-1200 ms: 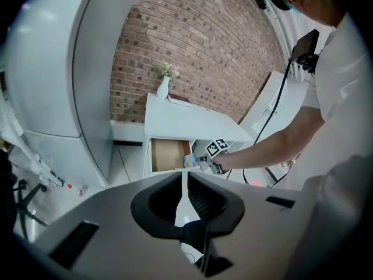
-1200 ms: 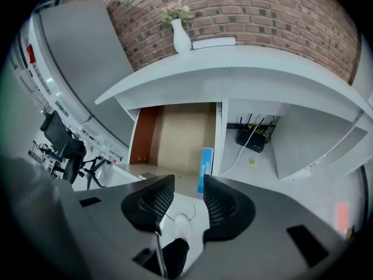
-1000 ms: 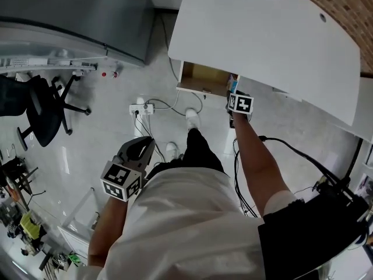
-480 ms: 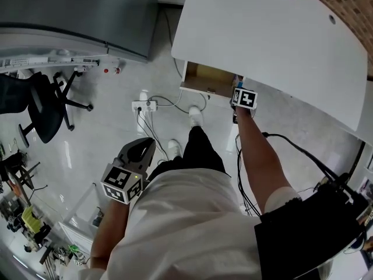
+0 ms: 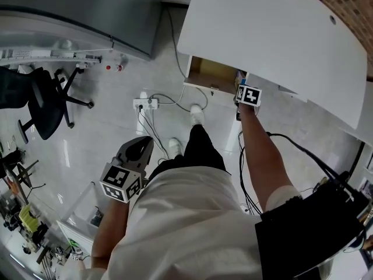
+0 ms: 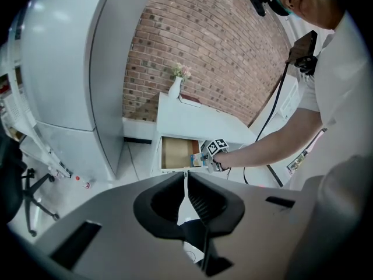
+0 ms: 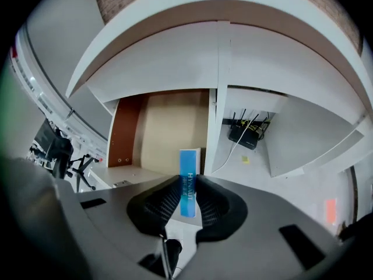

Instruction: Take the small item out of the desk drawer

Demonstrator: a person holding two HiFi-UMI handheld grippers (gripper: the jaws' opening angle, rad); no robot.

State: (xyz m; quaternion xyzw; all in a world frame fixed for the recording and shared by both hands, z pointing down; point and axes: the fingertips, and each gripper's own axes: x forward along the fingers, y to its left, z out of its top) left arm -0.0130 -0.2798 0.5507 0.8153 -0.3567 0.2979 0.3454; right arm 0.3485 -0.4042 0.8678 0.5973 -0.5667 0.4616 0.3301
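2 grippers show. The right gripper (image 7: pixel 187 184) is at the open drawer (image 7: pixel 160 133) under the white tabletop (image 5: pixel 274 39), its jaws closing on an upright blue box (image 7: pixel 189 161) — pads against both its sides. The left gripper (image 6: pixel 185 177) hangs by the person's hip — jaws together, empty.

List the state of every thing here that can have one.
White desk drawer with a wooden inside: open.
Small blue rectangular box: upright at the drawer's right side, between the right gripper's jaws.
Right gripper: jaws closing on the box, pads against its sides.
Left gripper: shut, empty.
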